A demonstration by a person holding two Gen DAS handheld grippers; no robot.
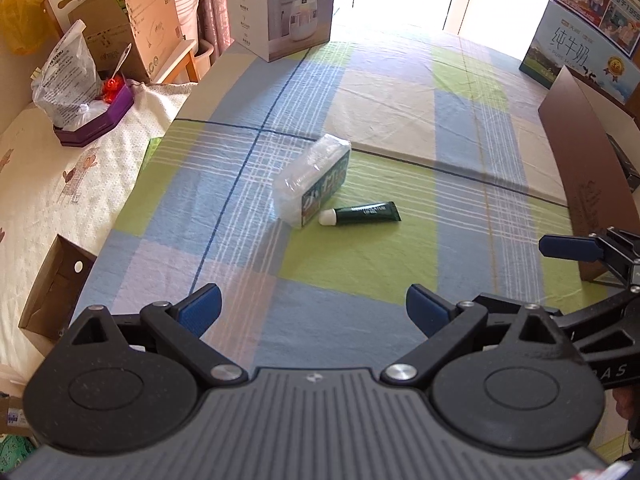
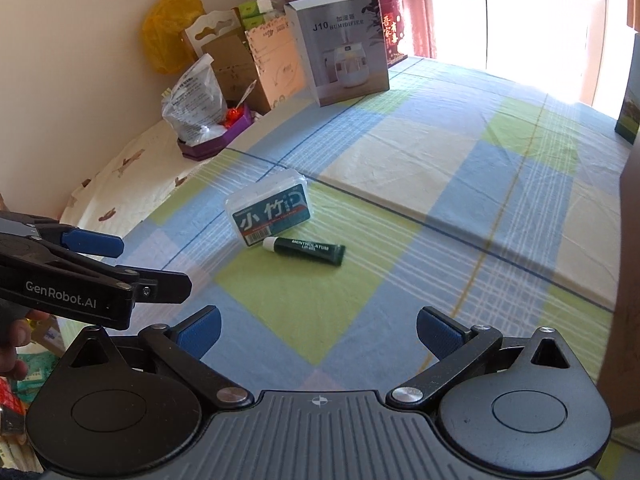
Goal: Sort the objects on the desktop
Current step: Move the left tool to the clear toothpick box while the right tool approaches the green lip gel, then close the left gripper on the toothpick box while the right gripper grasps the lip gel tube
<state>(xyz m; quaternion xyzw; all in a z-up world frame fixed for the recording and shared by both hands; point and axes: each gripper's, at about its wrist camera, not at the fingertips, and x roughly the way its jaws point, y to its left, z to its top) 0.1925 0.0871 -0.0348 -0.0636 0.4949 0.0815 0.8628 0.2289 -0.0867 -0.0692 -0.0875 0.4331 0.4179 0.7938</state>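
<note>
Item 1. Left claw (image 1: pixel 313 309): spread wide, nothing between its blue pads, held above the checked cloth (image 1: pixel 460 140) that covers the tabletop, near its front edge.

Item 2. Right claw (image 2: pixel 318 330): likewise spread and empty, at much the same height, just to the right of the left one.

Item 3. Clear plastic box with a teal label (image 2: pixel 267 215): lies flat on the cloth, mid-surface, ahead of both claws and well apart from them. Contents cannot be read.

Item 4. Menthol lip gel tube (image 2: pixel 306 251), dark green with a white cap: lies on its side on a green square, its cap end touching or just beside the box's near corner; which of the two cannot be told.

Item 5. Surroundings: humidifier carton (image 2: pixel 344 48) at the far edge; purple tray holding a plastic bag (image 2: pixel 196 100) on the left; brown box (image 1: pixel 592 184) on the right, possibly the sorting container.

Risks, as judged:
- The tube is low and round; a claw closing off-centre could roll it or squeeze it out sideways.
- Because tube and box sit so close, a finger descending for one may nudge the other.
- The box's smooth plastic may slip from the pads.
- The loose cloth may bunch under a low finger.
- Two claws side by side may collide if both reach for the same spot.
</note>
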